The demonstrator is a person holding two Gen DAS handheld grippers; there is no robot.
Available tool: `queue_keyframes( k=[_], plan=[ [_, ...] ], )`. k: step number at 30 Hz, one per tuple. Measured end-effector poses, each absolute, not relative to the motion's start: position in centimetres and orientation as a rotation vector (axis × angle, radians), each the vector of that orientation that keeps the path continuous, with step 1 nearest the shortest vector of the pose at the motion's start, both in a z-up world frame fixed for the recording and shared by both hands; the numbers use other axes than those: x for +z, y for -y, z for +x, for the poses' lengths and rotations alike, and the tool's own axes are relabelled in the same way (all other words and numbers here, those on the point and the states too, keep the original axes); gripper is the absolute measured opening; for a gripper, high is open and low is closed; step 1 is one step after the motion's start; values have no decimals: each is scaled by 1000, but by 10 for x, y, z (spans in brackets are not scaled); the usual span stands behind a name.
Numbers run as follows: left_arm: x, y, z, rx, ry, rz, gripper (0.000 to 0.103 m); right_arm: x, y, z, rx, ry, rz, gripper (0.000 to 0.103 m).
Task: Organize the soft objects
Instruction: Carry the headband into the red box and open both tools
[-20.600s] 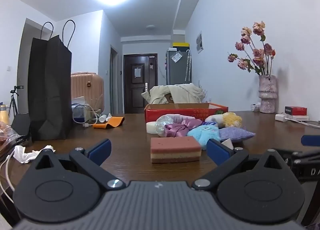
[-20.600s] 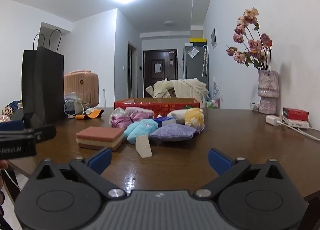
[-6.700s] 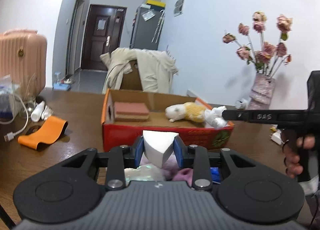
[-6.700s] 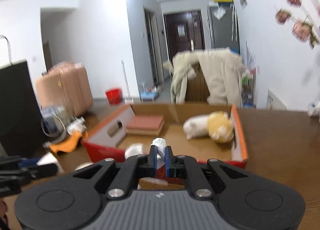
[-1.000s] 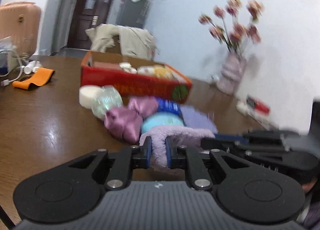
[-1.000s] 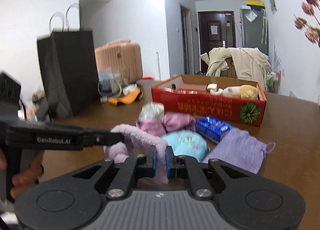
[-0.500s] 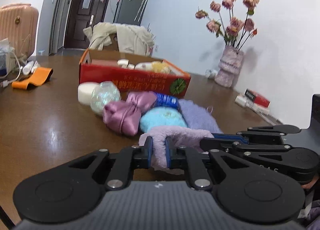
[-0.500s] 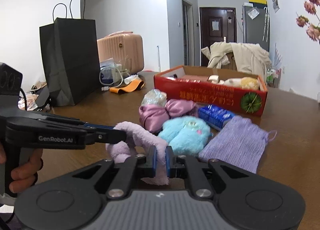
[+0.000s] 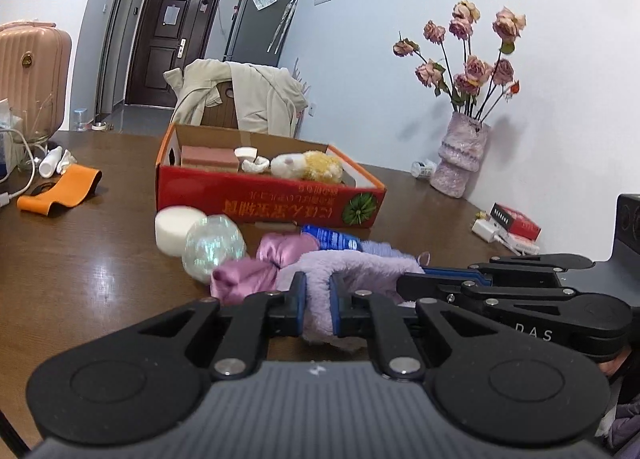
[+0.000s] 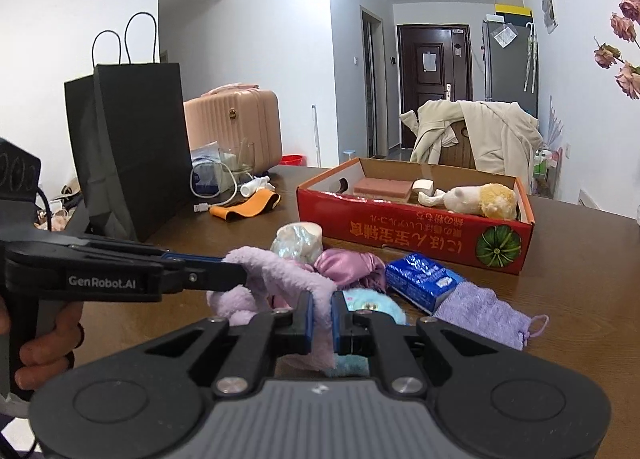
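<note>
Both grippers are shut on one fluffy lilac cloth (image 9: 352,267), held between them above the table; it also shows in the right wrist view (image 10: 288,279). My left gripper (image 9: 318,307) pinches one end, my right gripper (image 10: 322,317) the other. Behind it lie a pink satin bow (image 9: 276,263), an iridescent ball (image 9: 214,245), a white foam disc (image 9: 174,225), a blue packet (image 10: 420,275), a light blue plush (image 10: 368,305) and a knitted purple pouch (image 10: 484,313). The red cardboard box (image 10: 416,231) holds a layered sponge (image 10: 382,187), white pieces and a white-and-yellow plush (image 10: 480,197).
A black paper bag (image 10: 128,147) stands at the table's left. An orange strap (image 9: 60,191), cables and small bottles lie beside it. A vase of dried roses (image 9: 460,163), a red box and a charger (image 9: 508,225) stand at the right. A chair with a coat (image 9: 240,99) is behind the table.
Both grippers have lifted the lilac cloth a little and moved toward the red box, which looks nearer. The items on the table have not moved.
</note>
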State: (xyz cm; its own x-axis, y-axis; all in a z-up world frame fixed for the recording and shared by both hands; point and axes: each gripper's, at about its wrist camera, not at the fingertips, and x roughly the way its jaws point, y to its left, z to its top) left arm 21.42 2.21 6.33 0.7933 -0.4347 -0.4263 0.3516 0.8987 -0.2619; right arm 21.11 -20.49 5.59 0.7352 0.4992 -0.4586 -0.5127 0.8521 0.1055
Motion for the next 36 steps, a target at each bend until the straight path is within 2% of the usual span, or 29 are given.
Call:
queue_keyframes(
  k=[8,13,19,24,27,28,29,31,34,36],
  plan=[
    [171,-48,300,-466,-370,-91,12,149,194,295,667,-433,-20,9],
    [190,-59,402,-392,-458,-117,12,183,171,404,680,-493,-29,9],
    [134,-64,501,-281,-597,-178,12,133,136,526,587,-657,-72,9],
    [81,-68,532,-255,-576,-197,12,74,105,561,515,-639,-195,9],
    [62,-71,536,-230,-595,-153,19,48,95,563,500,-606,-283,9],
    [60,-70,538,-229,-607,-136,24,40,92,561,494,-602,-315,9],
    [59,-72,537,-225,-611,-131,24,33,91,561,490,-606,-336,10],
    [62,-76,532,-247,-599,-145,24,21,86,558,515,-642,-383,15],
    [70,-78,527,-248,-573,-156,25,15,79,549,586,-667,-436,16],
    [75,-77,524,-235,-573,-146,25,21,81,548,589,-682,-408,31]
  ],
)
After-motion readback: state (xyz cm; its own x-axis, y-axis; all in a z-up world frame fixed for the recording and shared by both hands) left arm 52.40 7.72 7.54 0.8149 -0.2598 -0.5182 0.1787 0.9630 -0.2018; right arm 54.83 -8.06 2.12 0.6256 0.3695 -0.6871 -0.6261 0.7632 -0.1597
